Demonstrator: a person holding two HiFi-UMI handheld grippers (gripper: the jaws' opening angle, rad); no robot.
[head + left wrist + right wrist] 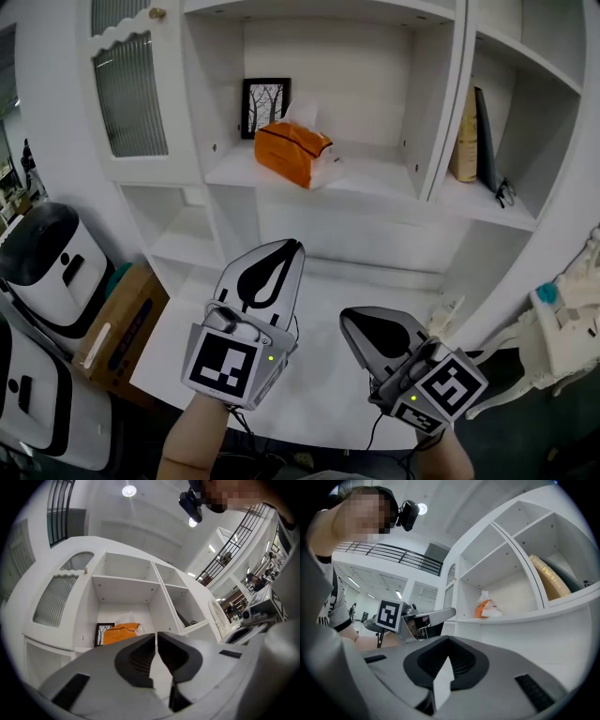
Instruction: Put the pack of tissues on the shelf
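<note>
The white shelf unit (375,178) fills the upper part of the head view. The left gripper (281,248) is below the middle compartment, jaws drawn together to a thin slit with nothing between them. The right gripper (349,319) is beside it, lower, jaws fully together and empty. The pack of tissues (292,153), orange with a white tissue at its top, lies on the middle compartment's board, well apart from both grippers. A framed picture (265,105) stands just behind the pack. Books (466,131) lean in the right compartment.
</note>
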